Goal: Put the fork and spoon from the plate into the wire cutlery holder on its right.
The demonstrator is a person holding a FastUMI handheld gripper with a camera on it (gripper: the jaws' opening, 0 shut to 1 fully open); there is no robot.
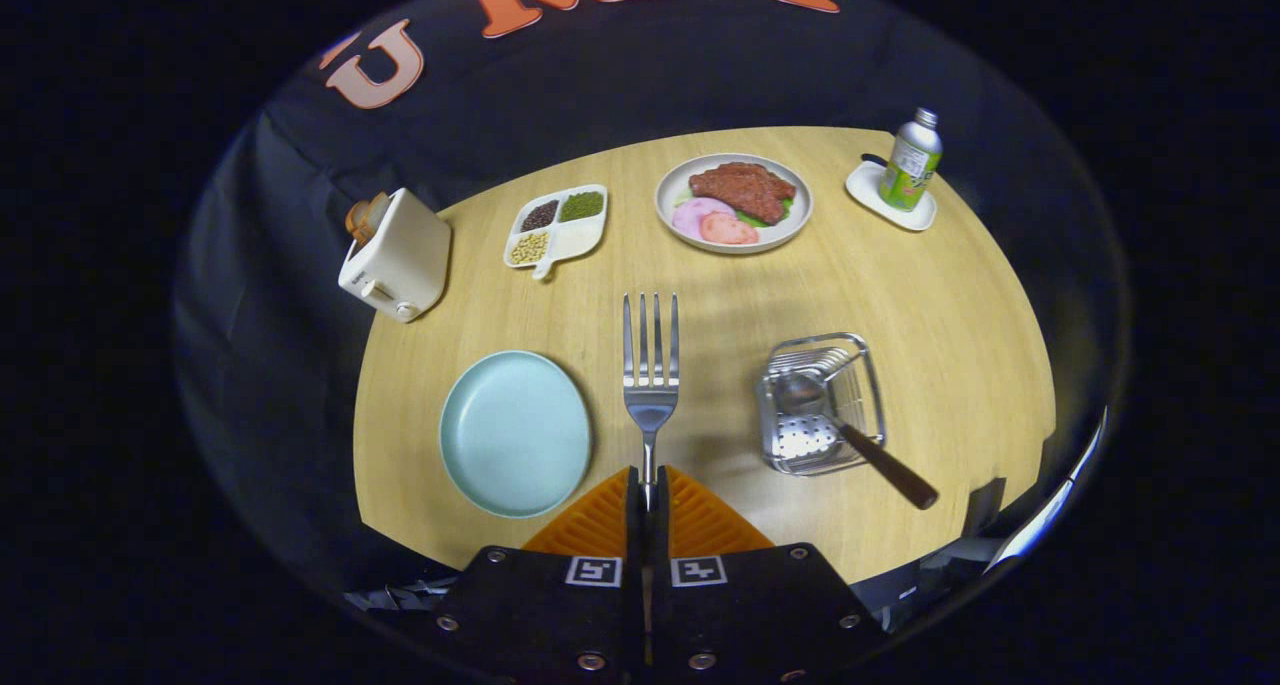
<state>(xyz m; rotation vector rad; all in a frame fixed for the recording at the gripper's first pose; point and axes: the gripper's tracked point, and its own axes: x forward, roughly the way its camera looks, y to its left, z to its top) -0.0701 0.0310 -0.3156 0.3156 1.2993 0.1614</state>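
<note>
My gripper (648, 487) is shut on the fork (650, 365), both fingers pressing on its handle. The fork's tines point straight ahead, raised above the wooden table (930, 315). The light blue plate (515, 432) lies bare just left of my fingers. Right of the fork stands the wire cutlery holder (822, 403). The spoon (850, 430) rests in it, bowl inside and brown handle sticking out over the near right rim.
Beyond the fork are a plate of meat and ham (733, 203) and a divided dish of beans (556, 225). A toaster (395, 255) stands at the far left. A bottle on a small white tray (908, 165) is at the far right.
</note>
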